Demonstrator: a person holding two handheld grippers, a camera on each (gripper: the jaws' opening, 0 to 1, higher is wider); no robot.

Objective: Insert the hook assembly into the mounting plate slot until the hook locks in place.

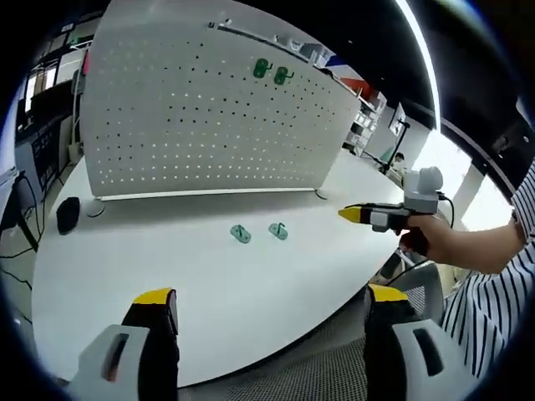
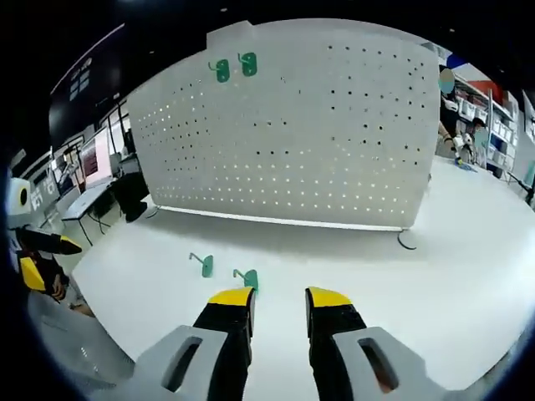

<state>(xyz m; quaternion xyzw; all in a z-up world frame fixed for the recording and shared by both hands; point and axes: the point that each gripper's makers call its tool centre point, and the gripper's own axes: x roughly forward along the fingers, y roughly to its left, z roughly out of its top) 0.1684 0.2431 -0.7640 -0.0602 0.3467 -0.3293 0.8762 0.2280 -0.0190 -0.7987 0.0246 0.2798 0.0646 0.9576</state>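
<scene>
A white pegboard mounting plate (image 1: 192,125) (image 2: 318,134) stands upright on the white table (image 1: 125,251) (image 2: 435,276). Two green hooks (image 1: 263,68) (image 2: 221,70) hang side by side near its top edge. Two more green hooks lie loose on the table in front of it, one (image 1: 240,234) (image 2: 203,265) beside the other (image 1: 278,230) (image 2: 248,278). My left gripper (image 1: 269,305) is wide open, well short of them. My right gripper (image 2: 280,302) (image 1: 355,215), held in a hand, stands narrowly open with nothing between its fingers, just behind the nearer loose hook.
A small black object (image 1: 68,213) sits at the table's left end. A person's hand and striped sleeve (image 1: 493,251) come in from the right, above a chair (image 1: 418,280). My left gripper (image 2: 42,255) shows at the right gripper view's left edge. Shelves and desks stand beyond.
</scene>
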